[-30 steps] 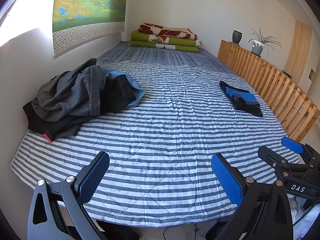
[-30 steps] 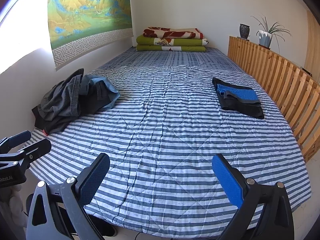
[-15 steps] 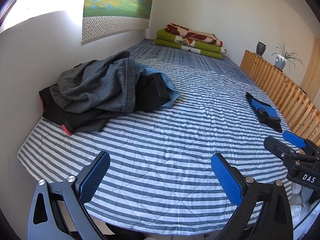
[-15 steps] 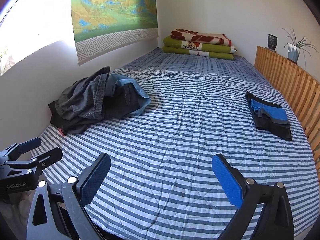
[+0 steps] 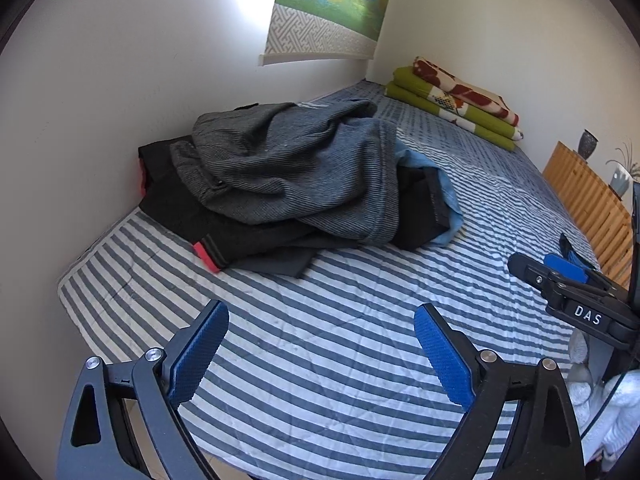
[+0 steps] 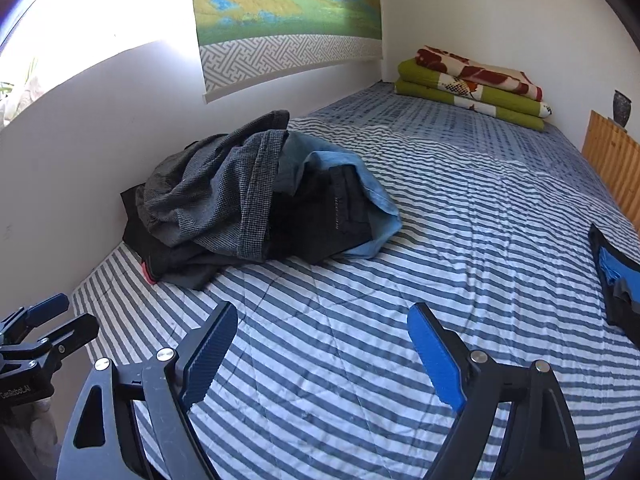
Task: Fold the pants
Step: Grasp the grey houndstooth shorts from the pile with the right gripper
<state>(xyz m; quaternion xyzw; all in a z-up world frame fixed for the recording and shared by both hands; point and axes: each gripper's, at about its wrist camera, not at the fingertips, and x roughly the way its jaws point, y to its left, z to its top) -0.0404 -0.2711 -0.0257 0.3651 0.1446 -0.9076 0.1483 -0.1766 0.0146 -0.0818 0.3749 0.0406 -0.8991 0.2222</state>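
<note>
A heap of unfolded pants (image 5: 288, 176) (image 6: 240, 208) lies on the striped bed against the left wall: grey tweed on top, black and light blue ones beneath. My left gripper (image 5: 320, 352) hangs open over bare bedding, short of the heap, nothing between its fingers. My right gripper (image 6: 320, 352) is open too, over the stripes to the right of the heap; its tips also show in the left wrist view (image 5: 548, 268). A folded black and blue garment (image 6: 618, 276) lies near the right edge of the bed.
The striped bedspread (image 6: 440, 220) covers the whole bed. Folded green and red blankets (image 6: 472, 84) are stacked at the far end. A wooden slatted rail (image 5: 588, 196) with a vase and a potted plant runs along the right side. A wall scroll (image 6: 288, 12) hangs on the left.
Both grippers have swung left and moved nearer the heap, which now looms larger and more central. The folded garment has slid to the right edge. Both stayed open.
</note>
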